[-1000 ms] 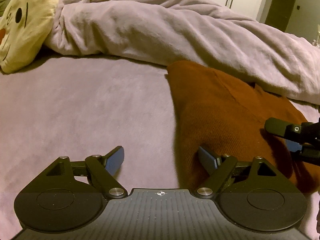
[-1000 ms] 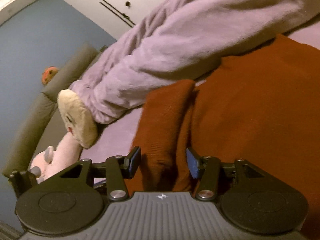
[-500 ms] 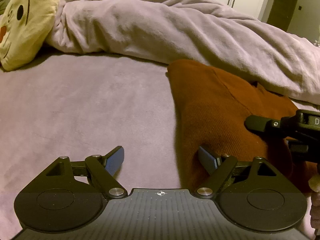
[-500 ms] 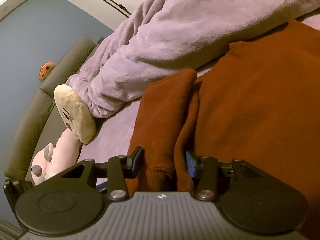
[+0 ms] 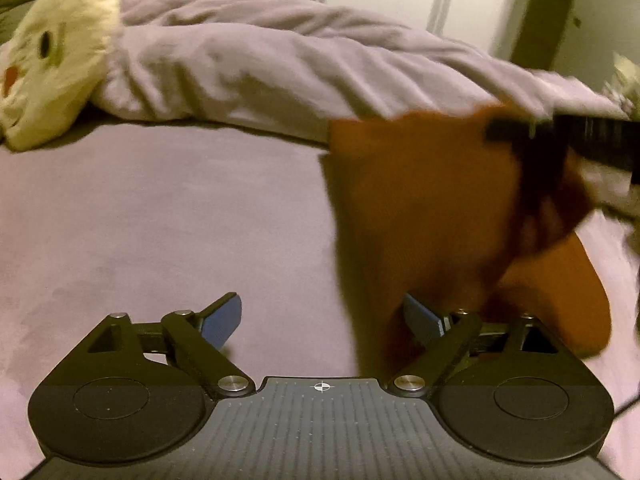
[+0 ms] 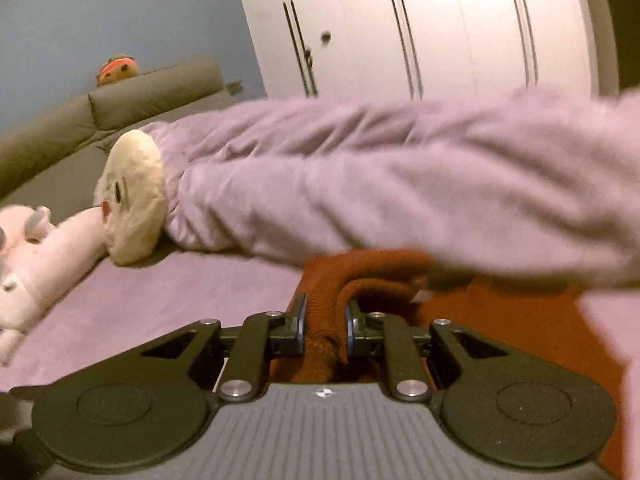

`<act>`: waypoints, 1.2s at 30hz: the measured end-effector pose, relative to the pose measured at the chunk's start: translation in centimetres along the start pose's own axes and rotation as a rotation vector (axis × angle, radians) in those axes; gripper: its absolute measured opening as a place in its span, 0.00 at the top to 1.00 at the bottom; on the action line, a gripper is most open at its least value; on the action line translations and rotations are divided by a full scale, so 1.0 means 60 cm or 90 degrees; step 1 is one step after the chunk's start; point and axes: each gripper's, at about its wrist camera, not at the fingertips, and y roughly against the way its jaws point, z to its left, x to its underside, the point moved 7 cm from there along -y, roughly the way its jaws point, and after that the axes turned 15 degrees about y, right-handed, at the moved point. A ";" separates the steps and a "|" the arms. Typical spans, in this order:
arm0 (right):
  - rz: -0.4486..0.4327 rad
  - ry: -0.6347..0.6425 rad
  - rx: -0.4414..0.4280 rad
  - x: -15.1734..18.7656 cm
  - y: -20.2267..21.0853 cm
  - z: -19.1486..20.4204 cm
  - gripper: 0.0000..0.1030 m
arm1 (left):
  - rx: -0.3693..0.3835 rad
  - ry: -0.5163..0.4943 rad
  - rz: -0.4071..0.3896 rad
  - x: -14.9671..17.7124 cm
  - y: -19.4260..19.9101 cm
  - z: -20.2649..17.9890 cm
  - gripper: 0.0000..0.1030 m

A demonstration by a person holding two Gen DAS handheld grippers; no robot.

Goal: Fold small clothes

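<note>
Your right gripper (image 6: pixel 324 330) is clamped on a bunched fold of the rust sweater (image 6: pixel 360 276), lifted off the bed (image 6: pixel 168 296). Your left gripper (image 5: pixel 320 318) stands wide open and empty, its right finger touching the sweater's near edge at two o'clock. Judged step: carrying one side across for a fold. Next, lay it flat and pin the crease with the left. The rumpled blanket (image 5: pixel 248 68) at twelve o'clock crowds the landing — the round cushion (image 5: pixel 52 60) at ten lies well apart.
</note>
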 end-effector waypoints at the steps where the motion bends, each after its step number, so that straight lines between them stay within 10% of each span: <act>1: -0.012 0.013 0.021 -0.008 0.014 -0.009 0.85 | 0.007 -0.008 0.001 0.004 -0.002 -0.011 0.06; 7: -0.045 0.107 0.212 0.038 0.109 -0.081 0.85 | 0.050 -0.016 0.009 0.006 -0.008 -0.073 0.04; 11: 0.093 0.108 0.304 0.174 0.067 -0.151 1.00 | 0.035 -0.049 0.045 0.035 -0.021 -0.098 0.04; 15: 0.093 -0.110 0.220 0.236 0.088 -0.218 1.00 | 0.013 -0.111 0.050 0.058 -0.025 -0.102 0.05; 19: 0.026 -0.313 0.089 0.235 0.133 -0.253 0.59 | -0.008 -0.087 0.073 0.076 -0.036 -0.084 0.05; 24: -0.002 -0.449 -0.021 0.246 0.123 -0.258 0.55 | -0.012 -0.070 0.077 0.076 -0.038 -0.082 0.05; 32: 0.021 -0.482 -0.128 0.235 0.051 -0.234 0.51 | -0.032 -0.071 0.076 0.076 -0.050 -0.093 0.04; 34: 0.035 -0.434 -0.104 0.221 0.038 -0.226 0.77 | -0.040 -0.073 0.077 0.077 -0.051 -0.096 0.04; 36: 0.067 -0.306 -0.013 0.195 0.038 -0.213 0.84 | -0.040 -0.078 0.074 0.077 -0.050 -0.100 0.04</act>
